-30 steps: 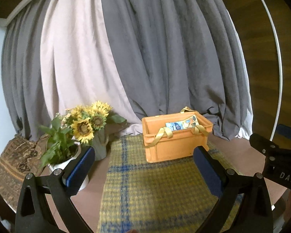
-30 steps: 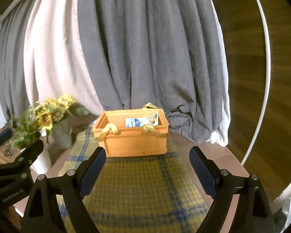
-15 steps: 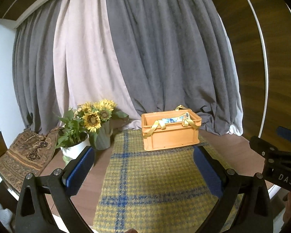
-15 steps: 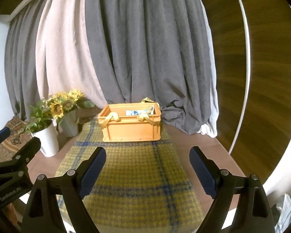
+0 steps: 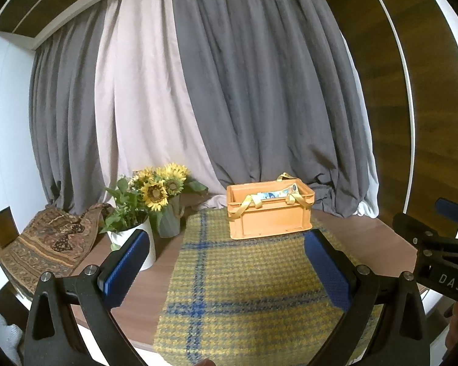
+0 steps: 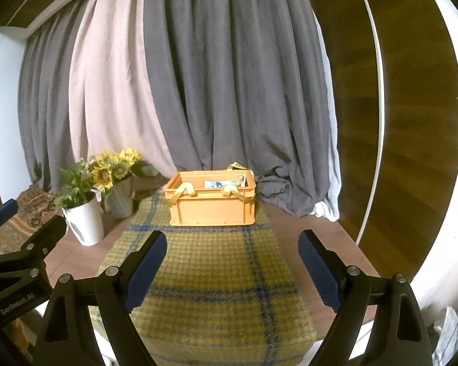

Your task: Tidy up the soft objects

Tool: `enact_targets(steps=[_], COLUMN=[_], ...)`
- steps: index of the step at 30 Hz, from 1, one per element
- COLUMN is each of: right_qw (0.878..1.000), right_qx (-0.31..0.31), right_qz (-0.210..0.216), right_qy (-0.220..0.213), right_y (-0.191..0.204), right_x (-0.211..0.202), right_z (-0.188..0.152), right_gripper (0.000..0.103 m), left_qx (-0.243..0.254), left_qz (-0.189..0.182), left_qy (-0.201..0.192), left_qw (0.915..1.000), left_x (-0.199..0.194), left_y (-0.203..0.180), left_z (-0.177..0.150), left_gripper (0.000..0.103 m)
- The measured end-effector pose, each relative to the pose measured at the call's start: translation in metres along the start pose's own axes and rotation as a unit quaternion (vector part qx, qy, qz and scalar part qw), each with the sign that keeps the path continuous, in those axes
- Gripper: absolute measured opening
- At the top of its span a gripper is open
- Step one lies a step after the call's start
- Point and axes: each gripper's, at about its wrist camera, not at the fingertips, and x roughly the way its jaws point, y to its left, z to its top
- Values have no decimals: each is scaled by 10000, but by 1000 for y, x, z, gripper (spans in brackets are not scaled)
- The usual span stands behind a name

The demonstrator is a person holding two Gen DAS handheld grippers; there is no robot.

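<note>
On the plaid cloth [image 5: 247, 277] | orange crate [image 5: 270, 212] holds a yellow-strapped bag [image 6: 226, 184] | you've pulled both back from it | left gripper [image 5: 226, 271] and right gripper [image 6: 232, 271] spread, empty | packing looks finished.

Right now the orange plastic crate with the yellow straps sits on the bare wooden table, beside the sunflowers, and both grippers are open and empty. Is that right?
Not quite. The orange plastic crate sits on the yellow and blue plaid woven mat, not on the bare wooden table; the right wrist view shows it at the mat's far end. The rest holds: the sunflowers are beside it, and the left gripper and right gripper are open and empty.
</note>
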Motion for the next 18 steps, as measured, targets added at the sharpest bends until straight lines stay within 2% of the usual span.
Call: enact_targets(steps=[18], right_qw=[9999], right_qx=[7], right_qz=[25], right_qy=[-110], right_y=[-6], right_x=[-13], right_z=[0], right_gripper=[89], left_qx=[58], left_qz=[39], left_qy=[-173], left_qw=[9998], left_x=[-18], left_y=[-4], left_z=[5], left_gripper=[103])
